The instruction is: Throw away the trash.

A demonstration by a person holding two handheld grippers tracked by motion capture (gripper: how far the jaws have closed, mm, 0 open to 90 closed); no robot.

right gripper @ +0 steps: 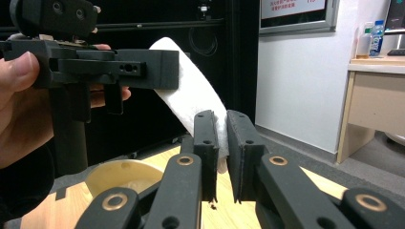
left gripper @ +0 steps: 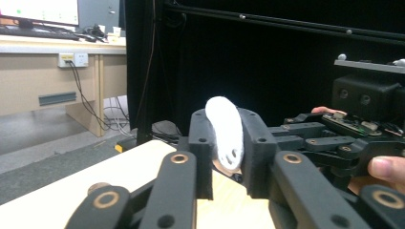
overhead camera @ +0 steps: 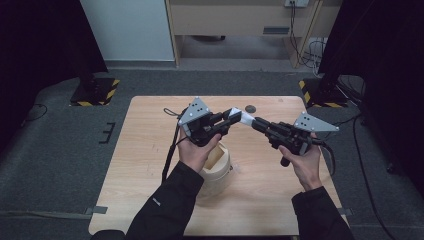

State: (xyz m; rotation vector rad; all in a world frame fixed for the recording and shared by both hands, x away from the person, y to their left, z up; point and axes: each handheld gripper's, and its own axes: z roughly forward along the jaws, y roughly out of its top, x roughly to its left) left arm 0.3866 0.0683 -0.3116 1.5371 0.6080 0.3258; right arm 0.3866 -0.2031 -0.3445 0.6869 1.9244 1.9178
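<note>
A white, soft-looking strip (overhead camera: 245,118) hangs in the air above the table's middle, stretched between my two grippers. My left gripper (overhead camera: 234,117) is shut on one end; in the left gripper view the strip (left gripper: 226,130) stands up between the jaws of that gripper (left gripper: 227,143). My right gripper (overhead camera: 257,123) is shut on the other end; in the right gripper view the strip (right gripper: 191,95) slants down from the left gripper's jaws into the narrow slot of my right gripper (right gripper: 219,131). The grippers face each other, tips close.
A pale wooden round container (overhead camera: 219,166), open at the top, stands on the wooden table (overhead camera: 150,165) under my left hand, seen also as a container (right gripper: 125,179) in the right gripper view. A small dark disc (overhead camera: 250,108) lies near the far edge. Black curtains flank the table.
</note>
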